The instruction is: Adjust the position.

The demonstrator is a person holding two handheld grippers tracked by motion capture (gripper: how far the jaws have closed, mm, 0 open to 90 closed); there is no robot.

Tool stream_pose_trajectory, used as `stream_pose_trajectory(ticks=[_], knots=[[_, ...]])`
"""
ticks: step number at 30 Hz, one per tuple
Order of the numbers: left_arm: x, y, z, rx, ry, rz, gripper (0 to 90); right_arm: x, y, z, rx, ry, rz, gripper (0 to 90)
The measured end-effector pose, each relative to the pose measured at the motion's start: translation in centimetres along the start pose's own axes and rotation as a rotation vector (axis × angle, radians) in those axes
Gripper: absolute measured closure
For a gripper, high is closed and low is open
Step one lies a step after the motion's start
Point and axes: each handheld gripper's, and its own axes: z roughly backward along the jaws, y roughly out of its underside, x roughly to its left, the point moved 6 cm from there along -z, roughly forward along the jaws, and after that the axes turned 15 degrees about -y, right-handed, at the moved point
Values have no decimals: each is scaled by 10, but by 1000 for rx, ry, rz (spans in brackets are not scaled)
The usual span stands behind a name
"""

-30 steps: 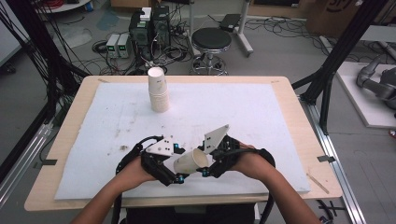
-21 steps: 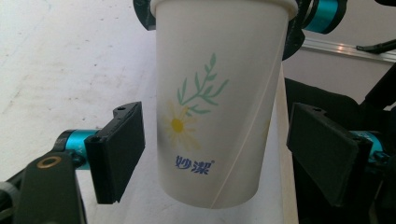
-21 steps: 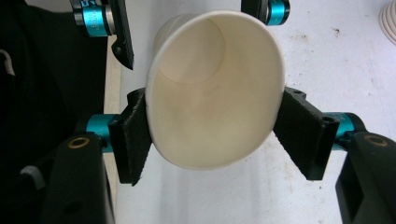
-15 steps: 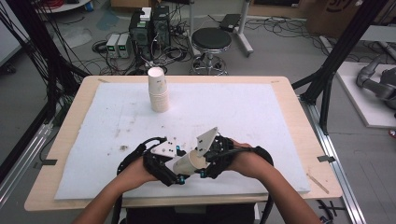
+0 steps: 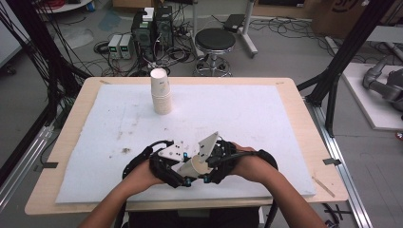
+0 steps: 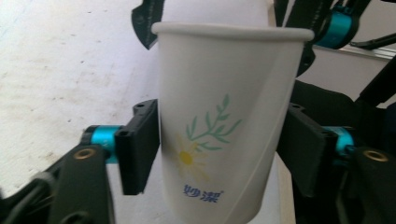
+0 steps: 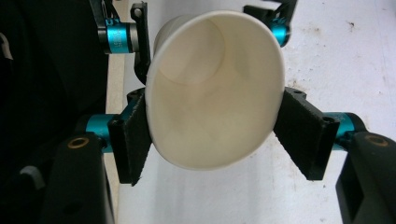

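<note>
While both hands have drifted left, each tool (image 5: 192, 167) still clamps the paper cup (image 5: 196, 166).

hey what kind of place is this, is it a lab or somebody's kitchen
Probably a robotics lab or workshop, not a kitchen: electronics boxes with tangled cables on the floor, black frame struts around the table, a round stool.

Cup stack (image 5: 161, 92) behind held cup (image 5: 196, 166)

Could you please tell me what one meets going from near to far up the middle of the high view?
The person's hands with the left gripper and right gripper at the paper cup → bare white mat → stack of paper cups → black stool.
</note>
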Motion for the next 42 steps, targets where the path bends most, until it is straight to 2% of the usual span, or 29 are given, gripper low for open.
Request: stream_pose_trajectory(ticks=[4, 7, 11, 12, 13, 15, 17, 21, 25, 30, 33, 35, 38, 42], knots=[[-1, 1, -1, 6, 15, -6, 356, 1, 0, 0, -1, -5, 13, 320], [-3, -1, -1, -10, 17, 13, 347, 0, 0, 1, -30, -17, 18, 295], [-2, 1, -1, -37, 17, 39, 343, -2, -2, 6, -154, -38, -53, 228], [-2, 2, 0, -49, 20, 54, 343, -3, -2, 8, -180, -37, -60, 218], [-2, 3, 1, -62, 21, 71, 343, -4, -2, 11, -230, -42, -78, 218], [1, 7, 3, -84, 5, 98, 341, -4, -1, 16, -297, -46, -94, 216], [3, 11, 5, -100, -10, 123, 335, -5, 2, 21, -348, -32, -113, 210], [7, 24, 10, -132, -27, 180, 327, -8, 11, 33, -466, 19, -148, 207], [12, 33, 16, -159, -51, 208, 328, -12, 28, 42, -572, 67, -205, 206], [20, 43, 28, -220, -96, 241, 332, -14, 47, 46, -608, 129, -249, 206], [26, 49, 36, -252, -135, 256, 339, -13, 63, 47, -647, 196, -294, 207], [32, 53, 43, -274, -178, 269, 339, -13, 77, 47, -663, 251, -324, 207], [40, 59, 53, -307, -253, 301, 330, -13, 100, 44, -656, 352, -384, 207], [54, 67, 69, -368, -372, 351, 319, -10, 123, 42, -673, 412, -441, 206]])
